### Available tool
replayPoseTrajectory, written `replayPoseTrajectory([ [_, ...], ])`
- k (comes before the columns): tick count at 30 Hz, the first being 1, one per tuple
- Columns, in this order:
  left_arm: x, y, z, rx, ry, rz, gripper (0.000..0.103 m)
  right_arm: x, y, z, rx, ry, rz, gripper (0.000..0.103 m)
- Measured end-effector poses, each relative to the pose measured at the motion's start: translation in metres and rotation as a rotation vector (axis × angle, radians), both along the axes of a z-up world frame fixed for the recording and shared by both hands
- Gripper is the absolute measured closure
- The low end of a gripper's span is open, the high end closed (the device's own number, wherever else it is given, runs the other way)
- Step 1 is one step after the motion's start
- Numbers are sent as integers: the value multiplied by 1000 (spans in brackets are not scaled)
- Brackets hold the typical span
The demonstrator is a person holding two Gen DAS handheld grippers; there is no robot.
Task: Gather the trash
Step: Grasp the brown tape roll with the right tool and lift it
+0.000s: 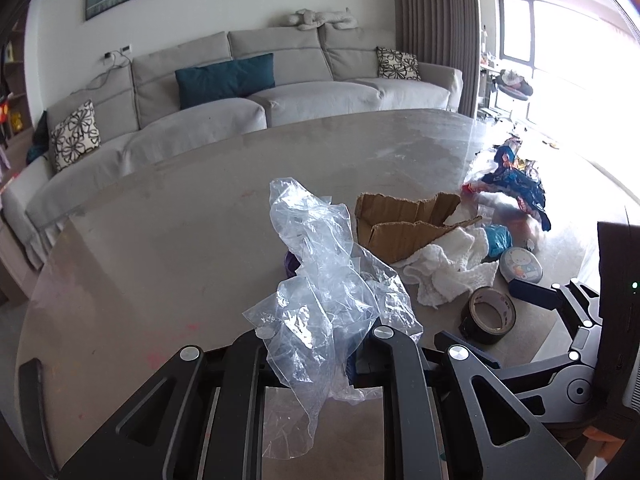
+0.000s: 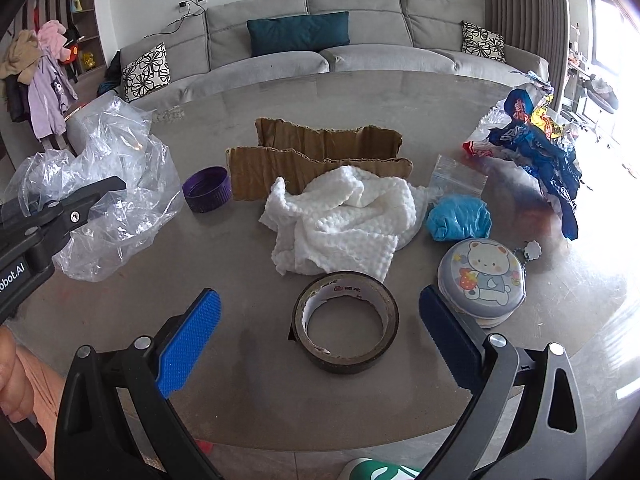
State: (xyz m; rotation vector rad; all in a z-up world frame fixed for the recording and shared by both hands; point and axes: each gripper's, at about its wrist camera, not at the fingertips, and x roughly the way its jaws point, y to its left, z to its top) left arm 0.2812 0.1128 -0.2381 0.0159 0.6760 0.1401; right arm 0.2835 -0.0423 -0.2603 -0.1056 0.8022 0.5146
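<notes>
My left gripper (image 1: 320, 344) is shut on a crumpled clear plastic bag (image 1: 320, 276), held over the round grey table (image 1: 160, 240); bag and gripper also show at the left of the right wrist view (image 2: 108, 184). My right gripper (image 2: 320, 312) is open and empty, its blue pads (image 2: 192, 340) either side of a brown tape roll (image 2: 346, 320). Behind the roll lie a white cloth (image 2: 344, 220), torn cardboard (image 2: 320, 152), a purple cap (image 2: 207, 188), a crumpled blue piece (image 2: 458, 218), a small zip bag (image 2: 460, 176) and blue snack wrappers (image 2: 540, 144).
A round tin with a bear picture (image 2: 482, 280) sits right of the tape roll, close to my right finger. A grey sofa (image 2: 320, 40) stands behind the table. Clothes hang at the far left (image 2: 40, 80). A bright window is at the right.
</notes>
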Motion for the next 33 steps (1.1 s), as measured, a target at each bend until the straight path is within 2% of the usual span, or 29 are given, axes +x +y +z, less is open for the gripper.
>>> replayPoseTrajectory([
  [3,2,0,1,4,-8,1,87,0,5,-5,-26,-20,5,10],
  [6,4,1,1,0,-9,1,87,-2,10,-8,-65,-50,16,12],
  [10,4,3,1,-4,-6,2,87,-6,10,-11,-60,-79,17,17],
  [13,4,3,1,4,-9,3,87,-8,8,-12,-51,-93,20,36],
  [15,3,3,1,2,-11,4,87,-10,8,-12,-50,-96,21,53],
  [24,-4,3,7,-2,-24,-2,87,-16,12,-2,-77,-113,9,53],
  [33,-30,-7,27,-22,-49,-37,87,-62,-9,30,-93,-152,-22,53],
])
